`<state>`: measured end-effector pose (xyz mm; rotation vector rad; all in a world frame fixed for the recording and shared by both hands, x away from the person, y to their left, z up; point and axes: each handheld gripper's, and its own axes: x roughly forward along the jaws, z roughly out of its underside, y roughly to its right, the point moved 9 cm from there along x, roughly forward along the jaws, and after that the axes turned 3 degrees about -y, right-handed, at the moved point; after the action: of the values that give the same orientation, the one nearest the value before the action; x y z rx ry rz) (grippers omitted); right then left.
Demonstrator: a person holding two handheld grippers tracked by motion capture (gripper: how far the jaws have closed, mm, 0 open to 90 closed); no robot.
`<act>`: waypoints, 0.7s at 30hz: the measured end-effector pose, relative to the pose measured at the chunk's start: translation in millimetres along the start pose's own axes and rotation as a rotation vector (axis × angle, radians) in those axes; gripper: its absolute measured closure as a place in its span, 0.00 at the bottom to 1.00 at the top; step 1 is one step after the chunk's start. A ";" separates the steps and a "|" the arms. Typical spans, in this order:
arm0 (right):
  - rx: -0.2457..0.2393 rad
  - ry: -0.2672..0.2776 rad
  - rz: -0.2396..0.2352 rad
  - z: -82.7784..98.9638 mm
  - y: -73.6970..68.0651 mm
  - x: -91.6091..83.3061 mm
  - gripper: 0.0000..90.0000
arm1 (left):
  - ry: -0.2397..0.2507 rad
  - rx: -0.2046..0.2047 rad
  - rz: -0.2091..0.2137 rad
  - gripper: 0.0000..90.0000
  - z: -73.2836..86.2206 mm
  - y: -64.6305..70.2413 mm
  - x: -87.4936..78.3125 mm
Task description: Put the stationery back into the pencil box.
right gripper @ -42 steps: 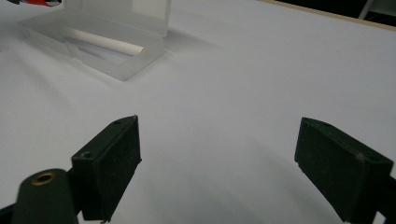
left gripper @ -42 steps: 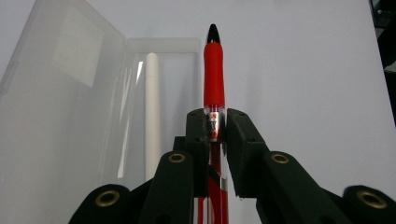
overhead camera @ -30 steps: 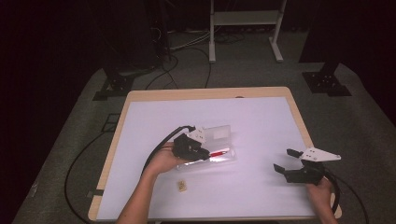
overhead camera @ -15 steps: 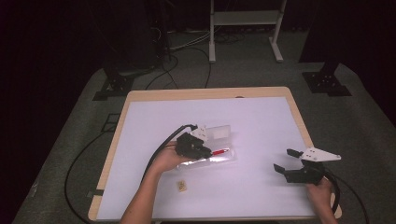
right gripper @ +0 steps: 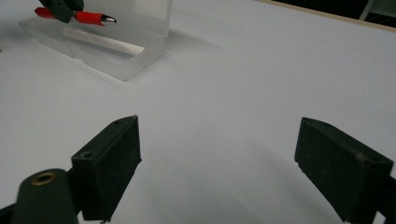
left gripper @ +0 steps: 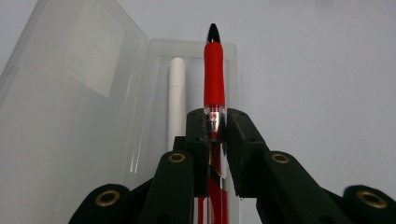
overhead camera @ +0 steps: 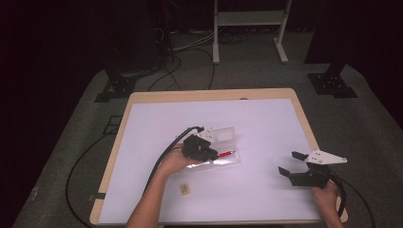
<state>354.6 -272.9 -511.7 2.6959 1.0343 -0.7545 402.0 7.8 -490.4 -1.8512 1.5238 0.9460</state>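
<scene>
pen (left gripper: 214,70) over open case (overhead camera: 216,164) | stick (left gripper: 176,100) in case | tag (overhead camera: 185,189) nearer the person | case mid-table (overhead camera: 266,123)

Left gripper (overhead camera: 205,151), fingers clamped on the red pen (overhead camera: 226,154), has edged slightly back toward the near end of the clear case (overhead camera: 216,164) since 1 second ago. Pen tip sits a touch higher over the case.

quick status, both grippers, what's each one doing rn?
Left gripper: shut on the red pen, over the open clear case.
Right gripper: open, holding nothing, above the table.
</scene>
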 end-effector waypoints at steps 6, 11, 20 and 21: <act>0.001 0.000 0.000 0.0 0.1 0.0 0.15 | -0.005 -0.009 0.007 0.88 0.9 0.0 3.2; 0.001 0.001 0.000 -0.1 0.1 -0.2 0.15 | 0.001 -0.021 -0.003 0.88 0.2 -2.6 6.2; 0.001 0.003 -0.001 -0.3 0.2 -0.5 0.15 | -0.007 -0.037 -0.007 0.88 1.1 -4.9 11.2; 0.001 0.003 -0.001 -0.3 0.3 -0.4 0.15 | -0.007 -0.038 -0.008 0.88 1.3 -5.7 11.5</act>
<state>354.6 -273.3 -511.2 2.6988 1.0363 -0.7514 408.5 3.3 -500.5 -1.8774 1.5024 0.9832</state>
